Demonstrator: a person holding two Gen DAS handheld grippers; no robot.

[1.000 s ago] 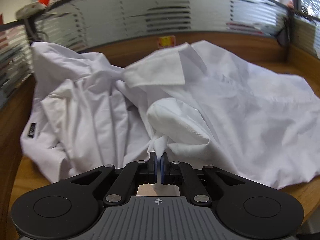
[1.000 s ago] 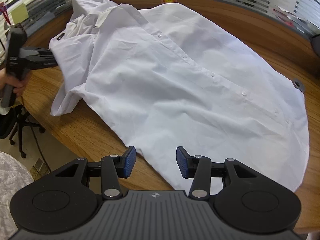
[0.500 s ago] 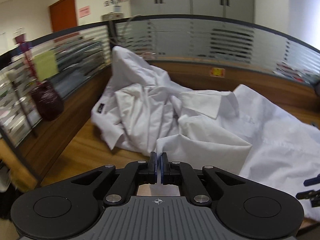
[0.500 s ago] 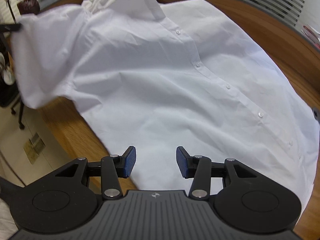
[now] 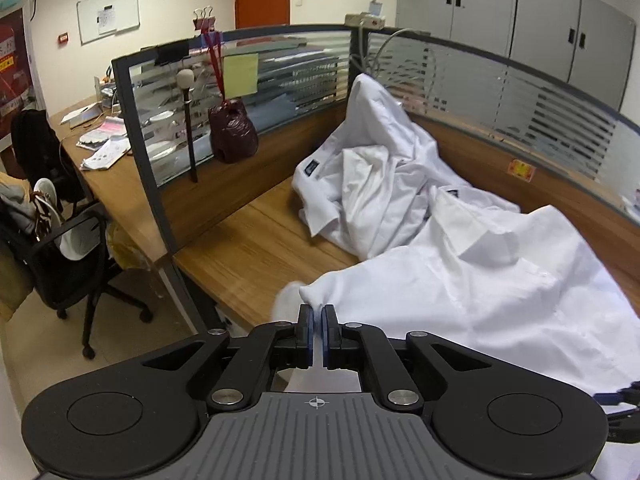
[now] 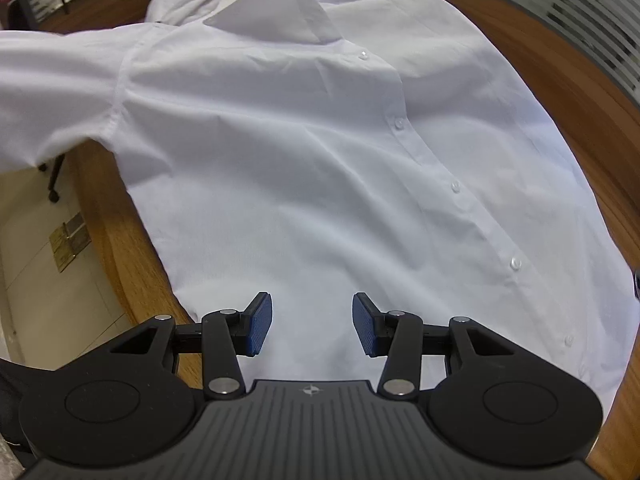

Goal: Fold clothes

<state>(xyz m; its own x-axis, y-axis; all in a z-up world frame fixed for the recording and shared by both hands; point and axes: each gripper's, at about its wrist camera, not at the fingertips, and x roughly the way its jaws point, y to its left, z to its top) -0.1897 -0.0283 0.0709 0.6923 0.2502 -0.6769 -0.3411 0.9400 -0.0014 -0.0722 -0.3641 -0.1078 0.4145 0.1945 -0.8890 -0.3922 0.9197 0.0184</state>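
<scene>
The white shirt [image 6: 320, 168] lies button-side up on the bench [image 5: 256, 248] — its sleeve end pinched in the left gripper [image 5: 318, 320], whose jaws have just been easing apart. The right gripper [image 6: 312, 324] hovers, jaws spread. Keep that sleeve taut before laying it across.

The left gripper [image 5: 318, 314] pinches a bunched sleeve end of a white shirt [image 5: 480, 292]; its jaws have just been opening slightly, with cloth between the blue pads [image 5: 306, 332]. The shirt lies spread across a wooden desk [image 5: 264, 256], collar up. A second white shirt [image 5: 372, 184] is heaped against a frosted partition [image 5: 520, 100]. A dark red bag [image 5: 232, 132] and an office chair [image 5: 68, 264] sit left.
</scene>
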